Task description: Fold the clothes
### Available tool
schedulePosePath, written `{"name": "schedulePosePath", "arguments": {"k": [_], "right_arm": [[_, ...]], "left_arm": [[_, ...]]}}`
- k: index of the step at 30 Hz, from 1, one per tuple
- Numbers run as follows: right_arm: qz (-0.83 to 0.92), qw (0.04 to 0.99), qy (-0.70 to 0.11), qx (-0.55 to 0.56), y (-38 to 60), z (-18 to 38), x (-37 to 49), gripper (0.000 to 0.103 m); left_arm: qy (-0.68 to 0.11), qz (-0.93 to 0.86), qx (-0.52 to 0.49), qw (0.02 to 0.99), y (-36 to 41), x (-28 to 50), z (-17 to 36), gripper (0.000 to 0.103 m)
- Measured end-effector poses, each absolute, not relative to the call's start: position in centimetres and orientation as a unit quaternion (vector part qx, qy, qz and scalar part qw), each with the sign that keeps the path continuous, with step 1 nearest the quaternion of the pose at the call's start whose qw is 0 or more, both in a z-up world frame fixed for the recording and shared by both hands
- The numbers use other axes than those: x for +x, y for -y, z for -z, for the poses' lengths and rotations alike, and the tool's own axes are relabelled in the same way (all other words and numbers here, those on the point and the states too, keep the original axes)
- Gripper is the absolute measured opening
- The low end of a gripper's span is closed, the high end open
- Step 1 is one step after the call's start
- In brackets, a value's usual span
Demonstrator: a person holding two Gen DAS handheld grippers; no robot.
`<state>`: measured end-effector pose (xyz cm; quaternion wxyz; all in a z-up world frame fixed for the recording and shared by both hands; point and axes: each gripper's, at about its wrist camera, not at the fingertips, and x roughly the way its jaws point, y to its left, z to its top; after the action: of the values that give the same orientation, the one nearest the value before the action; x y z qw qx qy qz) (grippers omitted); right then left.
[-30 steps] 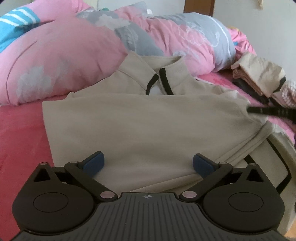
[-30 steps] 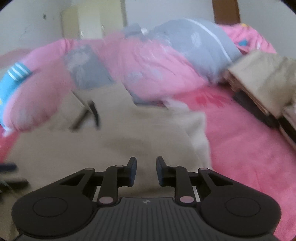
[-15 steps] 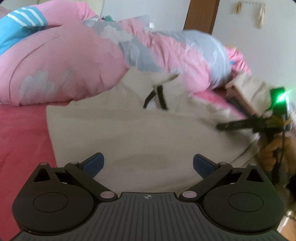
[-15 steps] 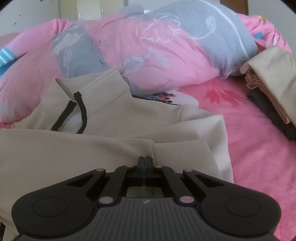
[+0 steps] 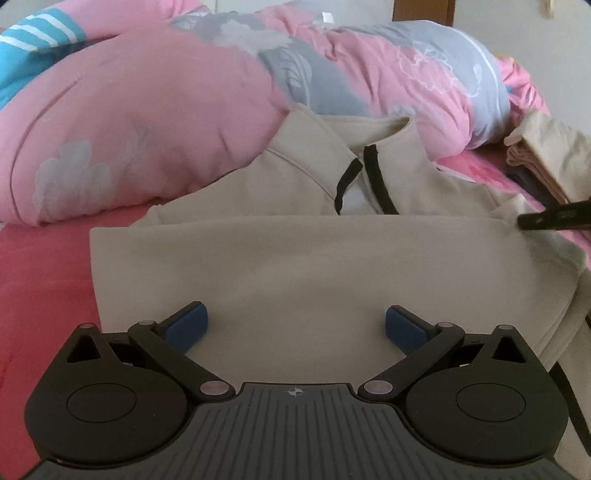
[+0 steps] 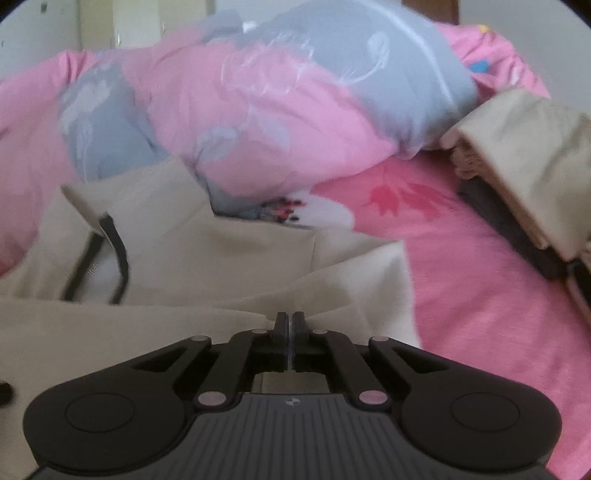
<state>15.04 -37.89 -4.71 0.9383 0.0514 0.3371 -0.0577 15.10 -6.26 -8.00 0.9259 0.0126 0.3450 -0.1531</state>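
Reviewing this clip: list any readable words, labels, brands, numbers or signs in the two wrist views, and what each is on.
No readable text in either view.
Small white tag on the floral duvet: too small to read.
Small emblem on the left gripper housing: a mark, no letters.
Small emblem on the right gripper housing: blurred, no letters.
Beige zip-neck sweatshirt: no label showing.
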Motion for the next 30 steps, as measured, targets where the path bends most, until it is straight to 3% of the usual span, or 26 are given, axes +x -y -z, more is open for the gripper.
{"name": "schedulePosePath", "arguments": {"k": [4, 8, 9, 15, 22, 30], "right_arm": [[-0.024, 0.952, -0.302, 0.033, 36.4, 2.5, 10.5, 0.001], [-0.033, 0.939, -0.339, -0.049, 34.7, 7.2, 8.7, 0.007], [-0.040, 0.951, -0.302, -0.057, 34.8, 8.1, 7.7, 0.007], [-0.045, 0.956, -0.290, 0.016, 36.5, 8.1, 7.8, 0.006], [-0.054, 0.957, -0.282, 0.041, 37.4, 8.3, 7.5, 0.006], [-0.057, 0.956, -0.286, 0.043, 37.5, 8.3, 7.6, 0.006]], "left_arm": [[-0.341, 0.151, 0.006, 0.928, 6.2, 15.2, 8.2, 0.103], [-0.338, 0.156, -0.005, 0.928, 5.7, 15.1, 8.0, 0.103], [-0.339, 0.159, -0.012, 0.927, 5.3, 15.0, 7.8, 0.103], [-0.302, 0.128, -0.084, 0.941, -0.1, 12.8, 4.3, 0.103], [-0.344, 0.087, 0.015, 0.935, 0.0, 10.0, 8.2, 0.103], [-0.352, 0.068, -0.042, 0.933, -1.6, 10.1, 6.8, 0.102]]}}
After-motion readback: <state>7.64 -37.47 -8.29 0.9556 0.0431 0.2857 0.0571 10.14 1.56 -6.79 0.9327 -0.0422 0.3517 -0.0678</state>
